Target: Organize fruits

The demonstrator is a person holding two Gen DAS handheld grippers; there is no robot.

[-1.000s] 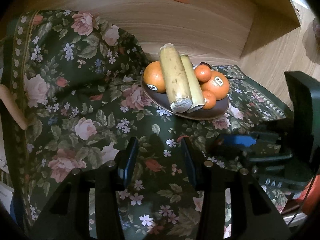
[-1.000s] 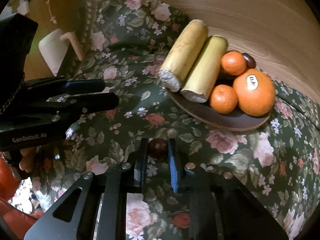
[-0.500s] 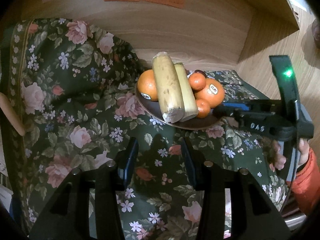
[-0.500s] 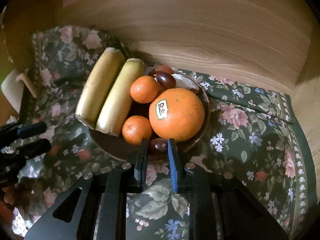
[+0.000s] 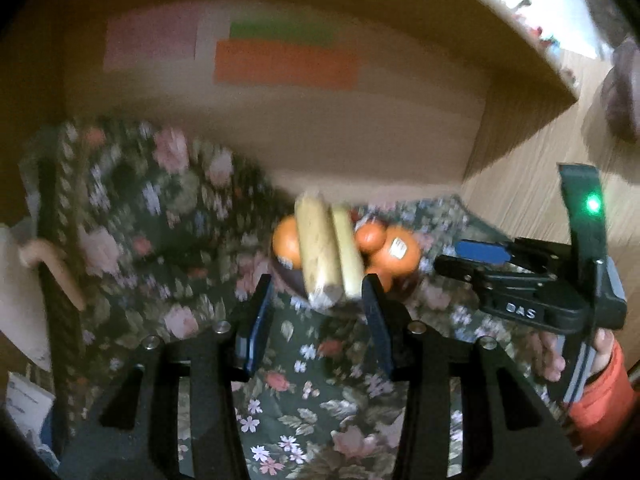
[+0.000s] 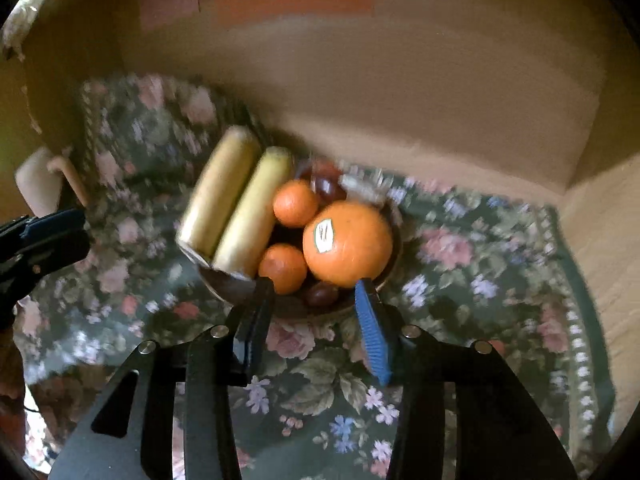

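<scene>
On the near rim of the dark round plate (image 6: pixel 384 280), a small dark-red grape (image 6: pixel 322 294) is lying just beyond the right gripper (image 6: pixel 316 312), whose fingers are opening, nothing pinched; left gripper (image 5: pixel 318 312) is spread, empty.

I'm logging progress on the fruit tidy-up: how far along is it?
Done: bananas, oranges and dark grapes all sit on the plate. In hand: nothing; the right gripper is opening, its jaws empty, and the left gripper is empty too. Left: no loose fruit shows on the floral cloth.
</scene>
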